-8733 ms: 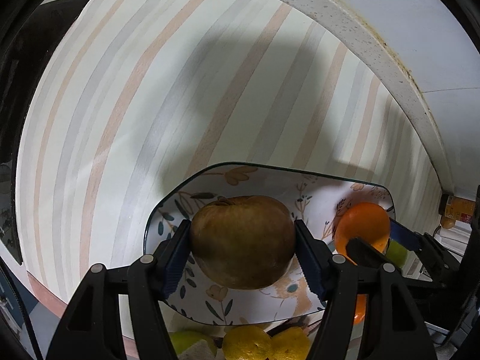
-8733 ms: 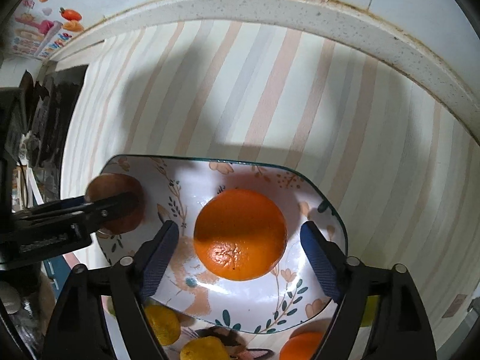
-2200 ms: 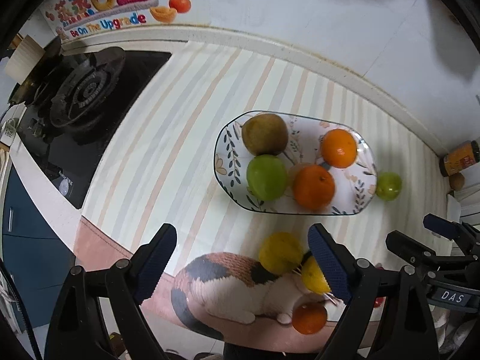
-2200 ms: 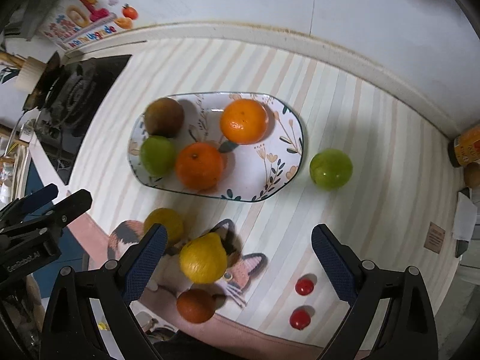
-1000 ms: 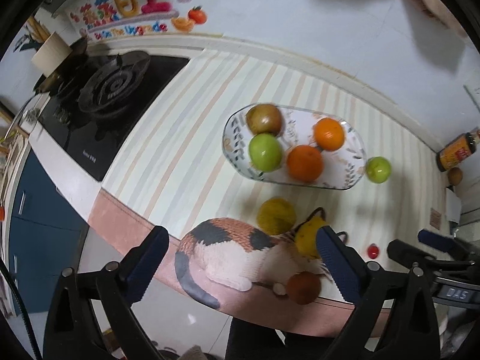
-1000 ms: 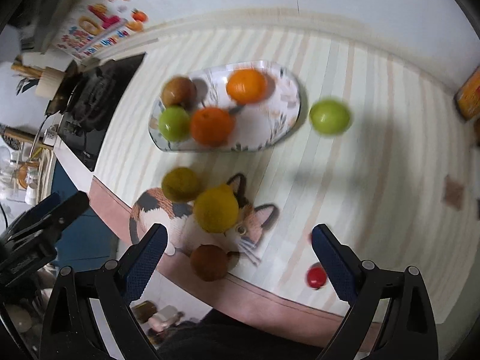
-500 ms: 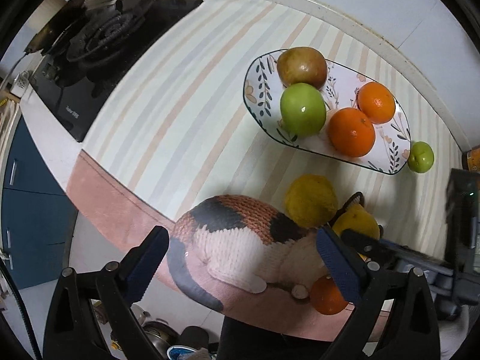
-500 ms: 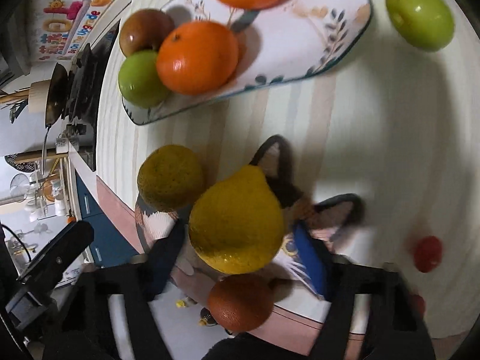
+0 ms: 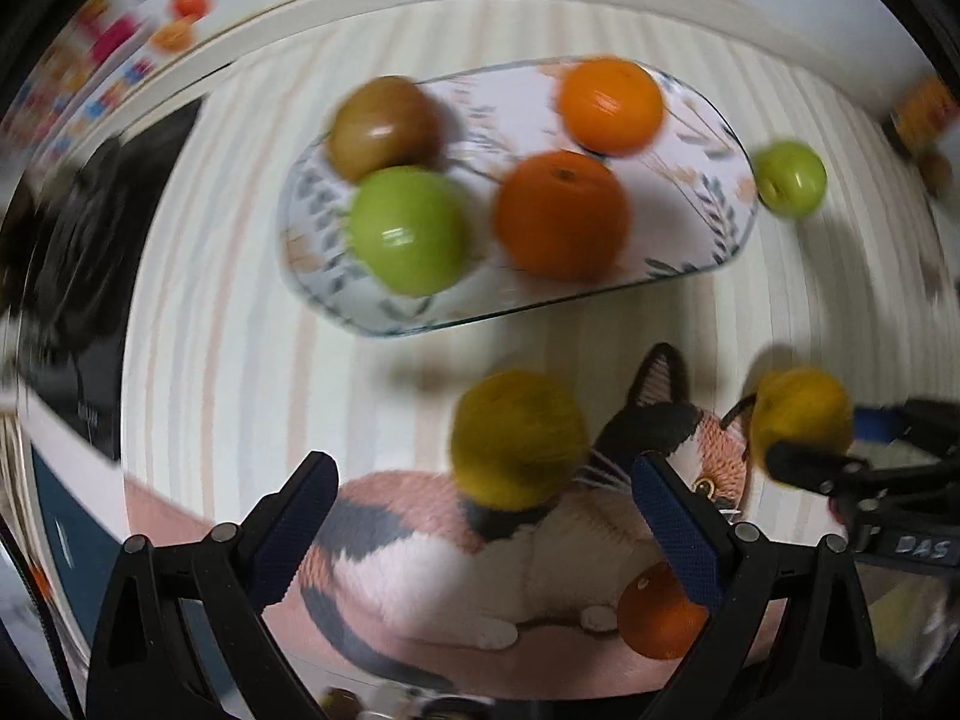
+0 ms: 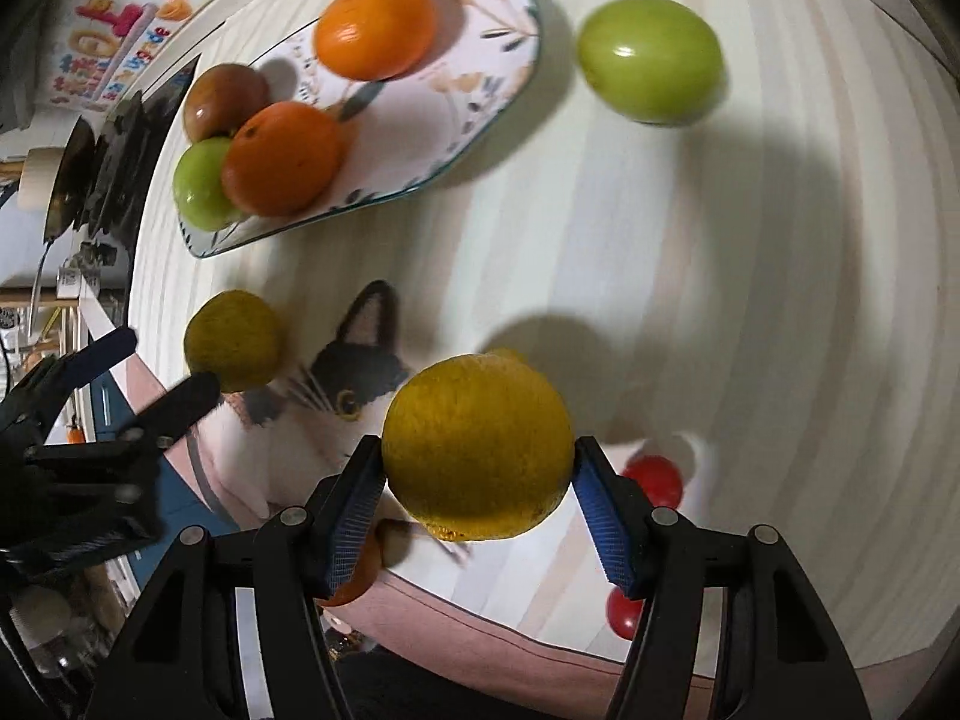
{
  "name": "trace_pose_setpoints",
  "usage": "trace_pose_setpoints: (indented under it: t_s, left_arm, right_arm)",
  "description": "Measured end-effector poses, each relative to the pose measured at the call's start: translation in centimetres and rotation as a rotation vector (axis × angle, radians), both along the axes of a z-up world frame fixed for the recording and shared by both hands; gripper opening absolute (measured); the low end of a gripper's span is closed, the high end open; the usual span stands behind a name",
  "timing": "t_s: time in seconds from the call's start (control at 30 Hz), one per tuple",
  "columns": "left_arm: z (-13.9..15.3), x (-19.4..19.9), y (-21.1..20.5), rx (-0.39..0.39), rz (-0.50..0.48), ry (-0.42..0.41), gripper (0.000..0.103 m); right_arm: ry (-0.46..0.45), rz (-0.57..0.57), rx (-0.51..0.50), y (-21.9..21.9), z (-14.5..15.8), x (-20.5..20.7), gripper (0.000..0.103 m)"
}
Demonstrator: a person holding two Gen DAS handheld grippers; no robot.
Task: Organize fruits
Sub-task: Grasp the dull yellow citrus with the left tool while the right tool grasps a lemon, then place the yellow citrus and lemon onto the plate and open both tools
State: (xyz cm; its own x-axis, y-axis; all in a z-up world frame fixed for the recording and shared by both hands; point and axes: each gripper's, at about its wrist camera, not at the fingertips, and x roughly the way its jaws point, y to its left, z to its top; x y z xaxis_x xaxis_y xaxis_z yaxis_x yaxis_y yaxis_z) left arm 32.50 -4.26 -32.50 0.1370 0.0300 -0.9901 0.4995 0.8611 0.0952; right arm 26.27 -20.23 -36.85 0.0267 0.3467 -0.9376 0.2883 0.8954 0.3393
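Note:
A floral plate (image 9: 708, 222) (image 10: 480, 102) holds a brown apple (image 9: 384, 126), a green apple (image 9: 408, 228) and two oranges (image 9: 561, 210). My right gripper (image 10: 477, 480) is shut on a yellow lemon (image 10: 477, 444), also in the left wrist view (image 9: 801, 420). A second yellow fruit (image 9: 516, 438) (image 10: 234, 342) lies on the cat-print mat just ahead of my open, empty left gripper (image 9: 480, 510). A green apple (image 10: 651, 66) (image 9: 789, 177) lies right of the plate. A small orange (image 9: 657, 612) sits near the front edge.
A black stove (image 9: 90, 228) is on the left. Two cherry tomatoes (image 10: 651, 480) lie by my right gripper. The cat mat (image 9: 480, 546) covers the striped counter's front edge. A jar (image 9: 924, 108) stands at the far right by the wall.
My right gripper has closed on the lemon. My left gripper has moved in lower and closer to the other yellow fruit.

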Motion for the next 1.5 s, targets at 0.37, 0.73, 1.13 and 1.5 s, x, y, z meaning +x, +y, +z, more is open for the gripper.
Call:
trace_pose_setpoints:
  t_s: [0.37,0.73,1.13,1.5]
  left_arm:
    - [-2.1,1.5,0.5,-0.051,0.049,0.045,0.054]
    - [4.5,3.2,4.2,-0.215,0.176,0.007,0.054]
    - [8.5,13.0,-3.5,-0.219,0.051,-0.03,0.054]
    - [1.0,18.5,-8.2,-0.057,-0.02,0.107,0.054]
  right_arm:
    - [0.002,-0.013,0.018,-0.7,-0.4,0.1,0.066]
    - [-0.091,-0.029,0.026,-0.3,3.4,1.4,0.066]
    - [-0.184,-0.051,-0.084,-2.7,6.3,11.0,0.066]
    - [-0.143,-0.009,-0.161,-3.1,3.1,14.5,0.066]
